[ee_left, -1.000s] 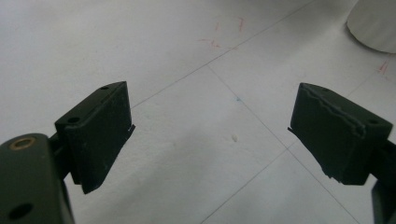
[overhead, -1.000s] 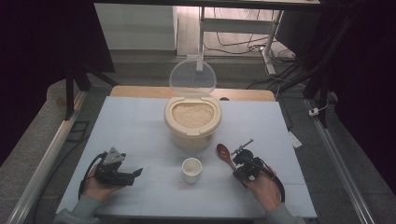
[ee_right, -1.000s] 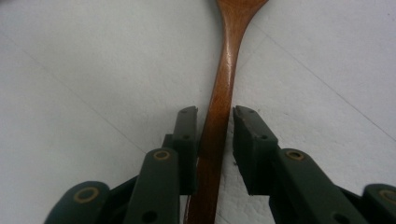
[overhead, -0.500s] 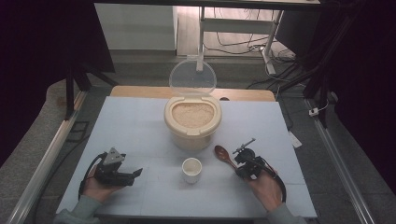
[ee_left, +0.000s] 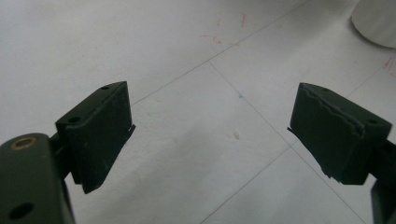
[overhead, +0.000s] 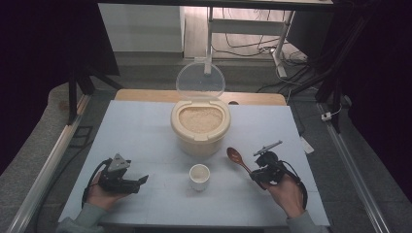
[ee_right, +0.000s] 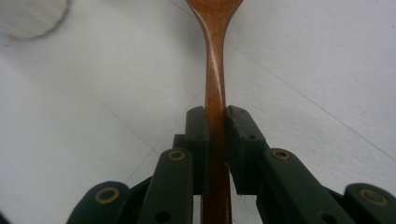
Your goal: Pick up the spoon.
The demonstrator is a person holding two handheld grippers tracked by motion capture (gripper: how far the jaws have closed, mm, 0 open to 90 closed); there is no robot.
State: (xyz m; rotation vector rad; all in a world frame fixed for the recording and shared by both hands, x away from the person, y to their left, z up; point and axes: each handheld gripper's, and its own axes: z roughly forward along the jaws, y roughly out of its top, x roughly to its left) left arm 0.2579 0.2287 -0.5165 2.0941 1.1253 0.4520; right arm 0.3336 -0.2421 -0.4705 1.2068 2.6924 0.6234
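A cream rice container (overhead: 199,124) full of rice stands at the table's middle, its clear lid (overhead: 200,80) tipped up behind it. In front of it sits a small white cup (overhead: 199,176). My right gripper (overhead: 256,174) is shut on the handle of a wooden spoon (overhead: 236,158) (ee_right: 215,74), whose bowl points toward the container, just right of the cup. My left gripper (overhead: 141,181) (ee_left: 210,135) rests open at the front left over bare table, nothing between its jaws. The cup's edge (ee_left: 376,23) shows at the top right of the left gripper view.
The white table top (overhead: 145,131) has thin drawn lines and small red marks. A wooden strip (overhead: 252,98) runs along its far edge. Metal rails (overhead: 48,165) flank both sides; cables and a stand lie on the floor behind.
The right gripper has carried the spoon slightly left and toward the front, closer to the cup. The left gripper has stayed put.
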